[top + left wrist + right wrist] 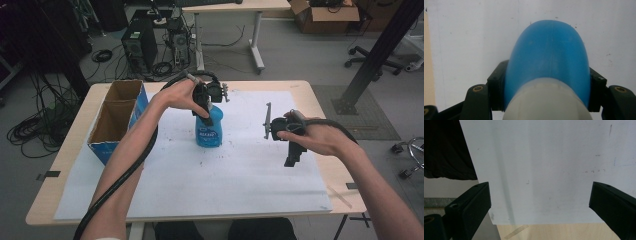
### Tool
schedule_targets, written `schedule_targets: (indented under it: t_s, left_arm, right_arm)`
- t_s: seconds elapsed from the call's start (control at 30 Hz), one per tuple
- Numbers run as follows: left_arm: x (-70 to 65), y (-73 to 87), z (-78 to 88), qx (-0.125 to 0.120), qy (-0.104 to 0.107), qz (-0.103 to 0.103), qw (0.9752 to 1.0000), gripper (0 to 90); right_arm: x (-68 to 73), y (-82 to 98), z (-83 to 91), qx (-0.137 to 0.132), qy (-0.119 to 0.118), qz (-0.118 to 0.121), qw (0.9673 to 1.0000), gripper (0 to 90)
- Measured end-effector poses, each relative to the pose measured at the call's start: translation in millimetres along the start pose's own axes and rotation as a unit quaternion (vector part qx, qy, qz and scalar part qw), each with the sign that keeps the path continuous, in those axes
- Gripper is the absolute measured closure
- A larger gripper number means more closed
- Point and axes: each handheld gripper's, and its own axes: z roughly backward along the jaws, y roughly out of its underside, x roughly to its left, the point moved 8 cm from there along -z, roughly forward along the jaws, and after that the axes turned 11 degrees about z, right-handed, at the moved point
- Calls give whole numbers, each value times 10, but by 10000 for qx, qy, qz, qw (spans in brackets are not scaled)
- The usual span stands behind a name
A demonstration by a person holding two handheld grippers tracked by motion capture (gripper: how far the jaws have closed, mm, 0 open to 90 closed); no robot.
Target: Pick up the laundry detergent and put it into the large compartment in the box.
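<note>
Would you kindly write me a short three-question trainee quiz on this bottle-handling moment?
1. True or false: the left claw is shut on the blue bottle.
2. What stands at the table's left edge? A) a cardboard box B) a red bucket C) a laptop
3. Fill in: the right claw hangs open over the white ____.

Key:
1. True; its pads press both sides of the bottle.
2. A, the cardboard box.
3. Paper; the paper sheet covers most of the table.
</note>
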Motion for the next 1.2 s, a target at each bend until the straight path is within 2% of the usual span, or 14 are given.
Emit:
schedule_targets:
  t_s: [0.37,0.57,0.8,0.87,0.93,0.97,1.0,1.07,1.1,1.2]
  left_arm:
    - [-5,-7,8,-2,-31,16,10000,368]
    - [-15,-21,29,-15,-32,125,9999,371]
    - [-17,-63,195,-114,-74,225,9997,372]
    - [-28,-76,325,-110,-58,387,9992,372]
    - [-29,-76,371,-96,-53,450,9989,372]
    - [-26,-73,455,-80,-51,572,9983,372]
    - [-26,-73,455,-80,-51,572,9983,372]
    - [-7,-60,608,-60,-91,850,9963,372]
    - [-7,-60,608,-60,-91,850,9963,372]
    - [29,-25,779,-30,-151,1222,9924,373]
  right_arm:
    - [16,-3,4,-5,-6,-20,10000,37]
    - [26,5,14,-24,12,-27,10000,37]
    - [46,11,24,-30,17,-26,10000,37]
    - [47,11,29,-33,35,-35,10000,37]
    - [50,13,33,-33,44,-42,10000,37]
    - [55,15,37,-44,45,-39,10000,37]
    - [60,17,39,-46,41,-36,10000,37]
    - [66,18,44,-60,57,-34,10000,37]
    - [66,18,44,-60,57,-34,10000,37]
    - [86,17,53,-62,48,-65,9999,37]
